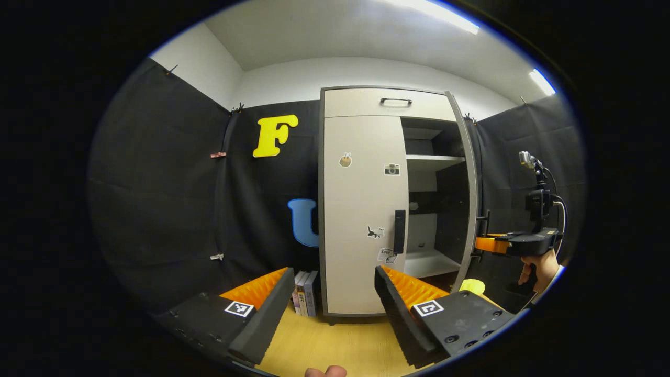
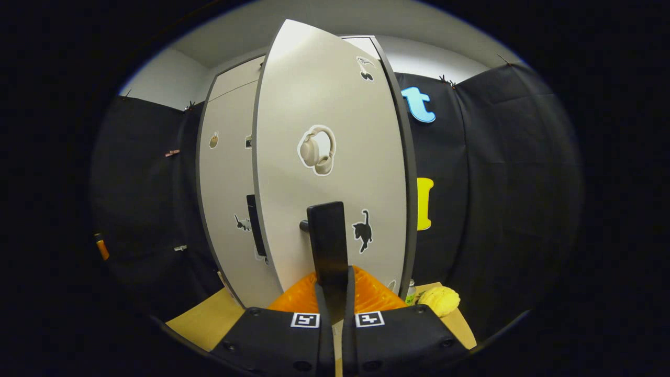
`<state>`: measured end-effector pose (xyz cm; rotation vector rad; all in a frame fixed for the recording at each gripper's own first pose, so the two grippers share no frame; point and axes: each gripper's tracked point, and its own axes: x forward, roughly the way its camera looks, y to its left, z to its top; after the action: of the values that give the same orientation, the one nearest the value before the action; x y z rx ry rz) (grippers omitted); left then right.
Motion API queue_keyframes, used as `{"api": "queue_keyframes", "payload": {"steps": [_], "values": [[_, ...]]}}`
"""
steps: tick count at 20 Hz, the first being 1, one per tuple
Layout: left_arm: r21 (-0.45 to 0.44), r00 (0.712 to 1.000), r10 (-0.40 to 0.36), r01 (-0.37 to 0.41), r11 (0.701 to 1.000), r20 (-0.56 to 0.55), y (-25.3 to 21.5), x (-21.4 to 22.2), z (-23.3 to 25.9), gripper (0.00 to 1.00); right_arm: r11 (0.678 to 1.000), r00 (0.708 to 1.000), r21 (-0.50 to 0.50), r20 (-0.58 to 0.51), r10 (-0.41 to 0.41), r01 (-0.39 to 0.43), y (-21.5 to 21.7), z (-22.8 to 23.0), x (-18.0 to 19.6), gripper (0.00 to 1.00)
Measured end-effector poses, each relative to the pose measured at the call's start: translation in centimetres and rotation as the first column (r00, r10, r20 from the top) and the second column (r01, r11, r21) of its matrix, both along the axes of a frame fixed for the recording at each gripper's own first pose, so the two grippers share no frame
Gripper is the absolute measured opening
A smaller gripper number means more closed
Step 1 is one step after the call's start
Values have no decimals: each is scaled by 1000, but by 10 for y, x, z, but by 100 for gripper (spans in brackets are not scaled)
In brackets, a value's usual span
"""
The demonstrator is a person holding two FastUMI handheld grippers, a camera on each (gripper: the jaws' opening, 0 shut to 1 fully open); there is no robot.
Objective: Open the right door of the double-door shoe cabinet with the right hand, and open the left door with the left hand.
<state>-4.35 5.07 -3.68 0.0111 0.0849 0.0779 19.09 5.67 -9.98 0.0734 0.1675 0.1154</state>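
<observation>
The shoe cabinet's left door is closed, and its black vertical handle sits at its right edge. My left gripper is open in front of that door, short of it, with nothing between its fingers. The right door is swung out toward me; in the left gripper view it stands edge-on. My right gripper is shut on that door's black handle. From the left gripper view the right gripper is at the open door's edge, with a hand holding it.
Shelves show inside the open right half. A drawer handle is at the cabinet's top. Books stand left of the cabinet on the wooden surface. A yellow object lies to the right of the cabinet.
</observation>
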Motion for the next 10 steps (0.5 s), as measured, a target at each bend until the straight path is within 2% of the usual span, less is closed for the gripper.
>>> {"api": "queue_keyframes", "payload": {"steps": [6, 10], "values": [[7, 999, -41, 41, 999, -3, -26, 10, 0, 95, 998, 1000, -67, -23, -21, 19, -10, 2, -4, 10], [5, 998, -65, 65, 998, 0, -42, 17, 1, 95, 998, 998, -44, -31, -45, 44, -20, 1, -6, 10]]}}
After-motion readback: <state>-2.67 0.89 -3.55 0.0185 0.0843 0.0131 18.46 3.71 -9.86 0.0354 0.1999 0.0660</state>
